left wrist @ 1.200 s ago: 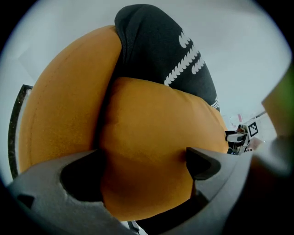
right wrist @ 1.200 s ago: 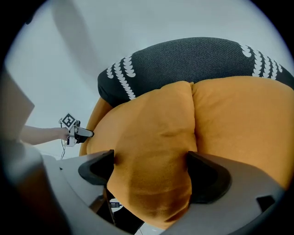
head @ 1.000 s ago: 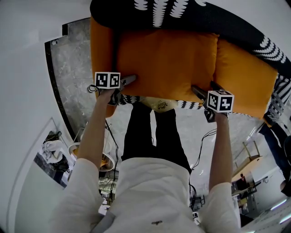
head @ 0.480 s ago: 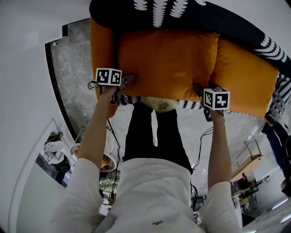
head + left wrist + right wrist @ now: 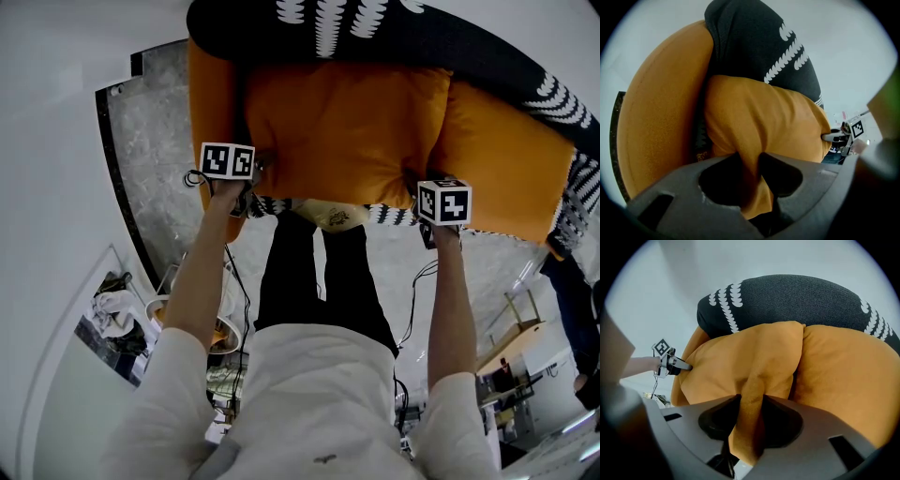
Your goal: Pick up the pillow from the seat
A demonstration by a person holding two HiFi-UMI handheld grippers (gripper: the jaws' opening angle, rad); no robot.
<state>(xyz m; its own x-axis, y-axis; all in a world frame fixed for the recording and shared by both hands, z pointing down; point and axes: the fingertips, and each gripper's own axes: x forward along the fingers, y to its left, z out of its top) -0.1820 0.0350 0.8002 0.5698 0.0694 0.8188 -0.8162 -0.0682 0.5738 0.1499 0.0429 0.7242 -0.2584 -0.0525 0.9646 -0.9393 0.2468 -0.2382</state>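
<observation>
Perhaps a lab: armchair point(image 5: 506, 159), marble floor point(image 5: 150, 159), desks point(image 5: 514, 328)

An orange upholstered armchair point(image 5: 211, 94) with a black backrest patterned in white scallops point(image 5: 487, 56) stands just beyond the jaws of the left gripper point(image 5: 262, 167) and the right gripper point(image 5: 414, 183). Outward of the left jaws lies a grey mottled stone floor point(image 5: 155, 178), edged by a dark border strip point(image 5: 111, 178) against a plain white wall point(image 5: 56, 112). The light is soft and even.
</observation>
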